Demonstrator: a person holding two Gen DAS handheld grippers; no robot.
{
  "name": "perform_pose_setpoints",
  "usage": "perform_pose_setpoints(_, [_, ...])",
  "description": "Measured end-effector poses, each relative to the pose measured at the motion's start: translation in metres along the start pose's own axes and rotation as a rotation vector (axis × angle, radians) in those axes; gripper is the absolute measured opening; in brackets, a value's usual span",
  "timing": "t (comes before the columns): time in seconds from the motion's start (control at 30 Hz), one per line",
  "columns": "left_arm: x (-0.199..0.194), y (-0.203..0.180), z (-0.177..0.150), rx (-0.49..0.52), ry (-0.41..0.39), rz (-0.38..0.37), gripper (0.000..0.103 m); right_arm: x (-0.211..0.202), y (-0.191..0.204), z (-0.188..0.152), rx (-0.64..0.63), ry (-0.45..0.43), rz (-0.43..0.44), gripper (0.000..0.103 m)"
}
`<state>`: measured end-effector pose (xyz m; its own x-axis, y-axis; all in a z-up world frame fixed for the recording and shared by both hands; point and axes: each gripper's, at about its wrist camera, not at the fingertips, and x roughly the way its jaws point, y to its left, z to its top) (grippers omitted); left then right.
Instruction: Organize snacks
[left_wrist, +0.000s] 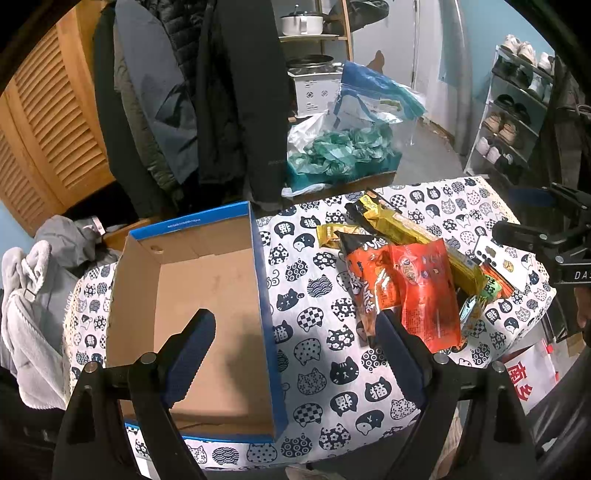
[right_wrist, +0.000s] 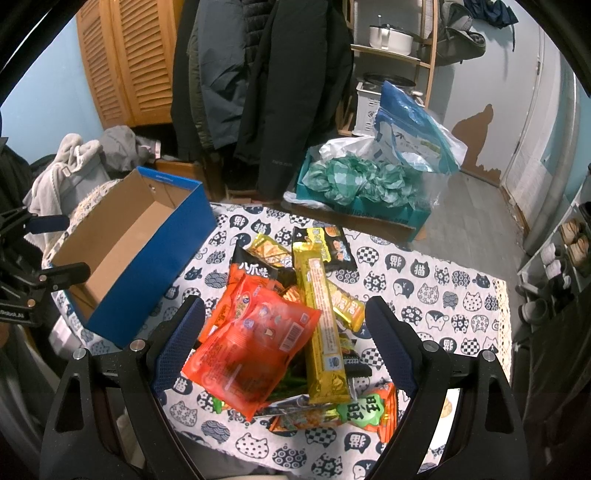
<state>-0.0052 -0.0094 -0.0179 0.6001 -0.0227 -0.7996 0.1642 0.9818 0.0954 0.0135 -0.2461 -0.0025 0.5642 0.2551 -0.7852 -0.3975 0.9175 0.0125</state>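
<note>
- The table (left_wrist: 332, 417), under a white cloth printed with dark cat faces, fills the lower half of both views and carries everything for the task.
- The box (left_wrist: 207, 280), blue outside and plain brown cardboard inside, stands open at about 9 o'clock in the left wrist view and at about 10 o'clock in the right wrist view (right_wrist: 122, 254); nothing lies in it.
- The left gripper (left_wrist: 295, 332) hangs above the box's right wall, pointing forward and down, its jaws spread wide with nothing between them: one blue-padded finger sits over the box floor, the other over the cloth by the edge of the pile.
- The right gripper (right_wrist: 284, 321) hovers just over the snack pile, tilted down, jaws wide apart and holding nothing; the packets lie between and beyond its fingers.
- The snack pile (right_wrist: 288, 321) sits to the right of the box, at about 3 o'clock in the left wrist view (left_wrist: 410, 273), packets overlapping loosely.
- The orange packet (right_wrist: 251, 350) lies on top nearest the right wrist camera, glossy, barcode facing up.
- The long gold packet (right_wrist: 325, 328) lies across the pile lengthwise, just beside the orange one.
- The black and orange packet (right_wrist: 251, 277) shows white characters, partly tucked under the orange one.
</note>
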Motion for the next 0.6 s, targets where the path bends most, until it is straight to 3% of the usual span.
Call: perform_pose_setpoints(0.6, [0.0034, -0.0006, -0.0063, 0.001, 0.009, -0.004, 0.090, -0.0002, -0.0008, -0.0015, 0.002, 0.003, -0.002, 0.087])
